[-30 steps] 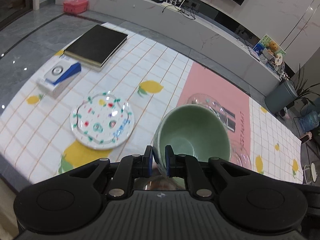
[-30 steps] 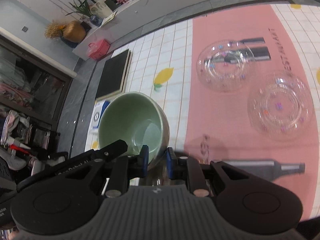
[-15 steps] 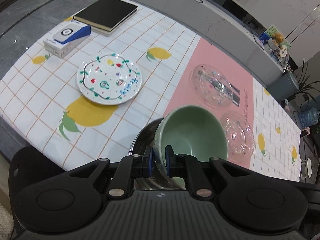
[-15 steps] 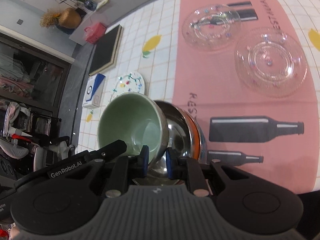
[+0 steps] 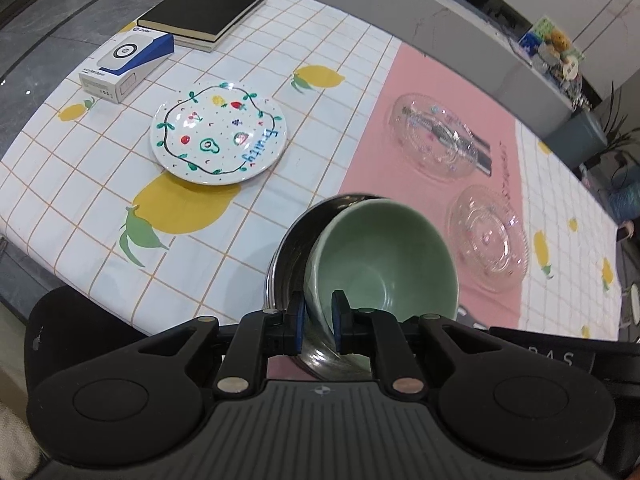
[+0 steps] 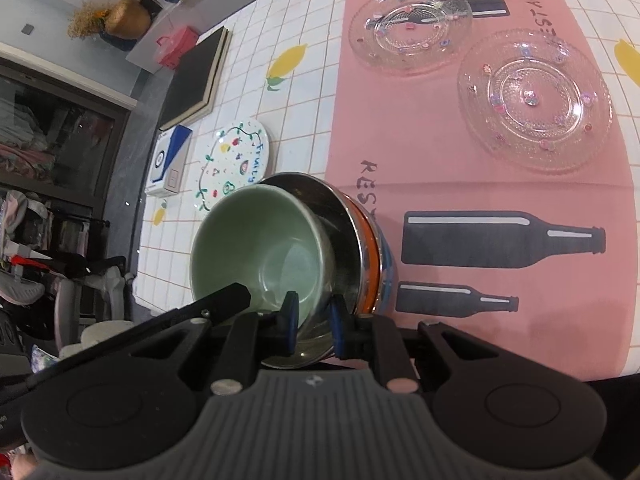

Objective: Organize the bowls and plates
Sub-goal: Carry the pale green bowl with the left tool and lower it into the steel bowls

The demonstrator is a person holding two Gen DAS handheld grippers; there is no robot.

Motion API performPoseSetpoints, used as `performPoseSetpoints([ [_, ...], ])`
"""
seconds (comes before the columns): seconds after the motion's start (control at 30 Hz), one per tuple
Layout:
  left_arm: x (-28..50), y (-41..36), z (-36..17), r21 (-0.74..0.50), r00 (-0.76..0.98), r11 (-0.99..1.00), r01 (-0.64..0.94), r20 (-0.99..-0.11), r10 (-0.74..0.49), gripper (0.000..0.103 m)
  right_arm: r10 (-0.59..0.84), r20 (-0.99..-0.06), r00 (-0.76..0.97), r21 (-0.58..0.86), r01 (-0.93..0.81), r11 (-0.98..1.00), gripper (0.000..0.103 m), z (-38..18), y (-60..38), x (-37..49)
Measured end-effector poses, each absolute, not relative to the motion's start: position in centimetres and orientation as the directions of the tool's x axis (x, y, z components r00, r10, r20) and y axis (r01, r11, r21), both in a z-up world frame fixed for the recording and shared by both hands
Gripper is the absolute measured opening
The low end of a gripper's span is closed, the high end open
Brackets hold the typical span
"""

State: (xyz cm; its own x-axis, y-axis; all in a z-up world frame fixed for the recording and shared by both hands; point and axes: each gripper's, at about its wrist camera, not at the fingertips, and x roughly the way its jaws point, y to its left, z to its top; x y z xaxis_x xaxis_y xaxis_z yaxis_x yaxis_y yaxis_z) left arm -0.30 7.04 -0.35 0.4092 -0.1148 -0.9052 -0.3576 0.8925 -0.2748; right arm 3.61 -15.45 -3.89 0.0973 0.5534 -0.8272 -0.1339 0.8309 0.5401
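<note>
While both tools clamp its rim, the green bowl has come down into the steel bowl.

Where a second ago the green bowl (image 5: pixel 380 256) hung above the table (image 5: pixel 80 184) with no steel bowl in view, it now sits tilted inside the steel bowl (image 5: pixel 288 256), so the nesting looks all but done, only the release left. Left of the left tool (image 5: pixel 318 322) lies a glossy white painted plate (image 5: pixel 218 132). That tool's pads pinch the near rim of the smooth, deep-walled ceramic bowl, one inside and one outside. The right tool (image 6: pixel 312 326) is clenched on the rim likewise; the mirror-bright steel bowl tops orange and blue ones. Ahead and to its right lie two beaded clear glass plates (image 6: pixel 534 102).
</note>
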Motion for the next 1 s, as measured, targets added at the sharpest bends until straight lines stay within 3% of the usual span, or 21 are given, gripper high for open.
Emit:
performPoseSetpoints([
  [0.57,0.3,7.2,-0.9,-0.267,0.388,0.897,-0.352,-0.914,-0.119,0.023,0.461,-0.88,0.114,0.429,-0.222,0.875,0.017,-4.4,-13.4,4.0],
  [0.83,0.2,7.3,-0.5,-0.269,0.401,0.9,-0.343,-0.908,-0.119,0.024,0.462,-0.874,0.152,0.417,-0.256,0.872,0.033,-2.7,-13.3,4.0],
  [1.0,0.2,7.5,-0.1,-0.267,0.415,0.903,-0.337,-0.903,-0.113,0.024,0.467,-0.866,0.18,0.416,-0.26,0.871,0.034,-1.8,-13.8,4.2],
])
